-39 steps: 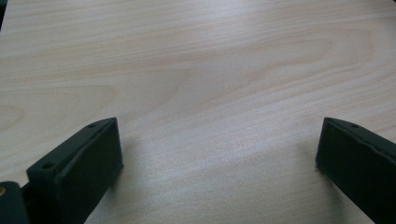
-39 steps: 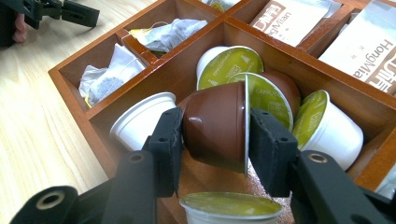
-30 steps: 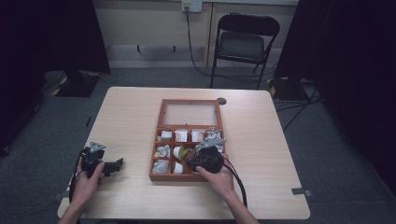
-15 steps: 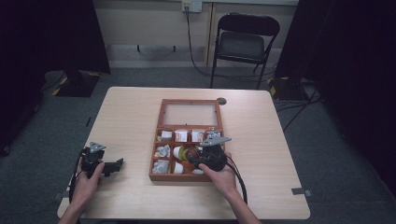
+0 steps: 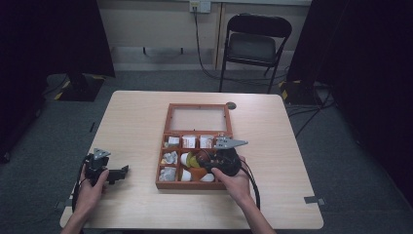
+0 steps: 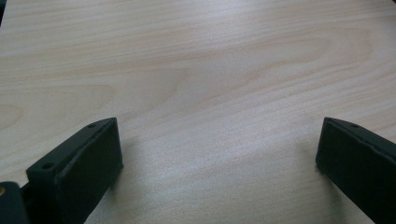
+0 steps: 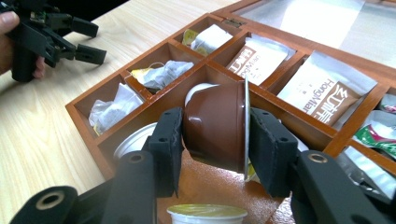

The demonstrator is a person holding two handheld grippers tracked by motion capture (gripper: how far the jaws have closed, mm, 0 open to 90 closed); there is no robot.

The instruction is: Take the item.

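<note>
Over the wooden box (image 7: 93,123), the right hand-held gripper (image 7: 215,140) clamps a brown capsule (image 7: 215,126) between its pads.

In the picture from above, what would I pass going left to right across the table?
Left gripper, held over bare table → wooden box of packets and small cups → right gripper, clamped on a brown capsule over the box.

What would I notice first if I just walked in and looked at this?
Probably the brown coffee cup pinched on its side in the right gripper, just above the wooden box in the middle of the table. The box holds tea bags and paper packets in little sections. The left gripper rests open at the table's near left.
</note>
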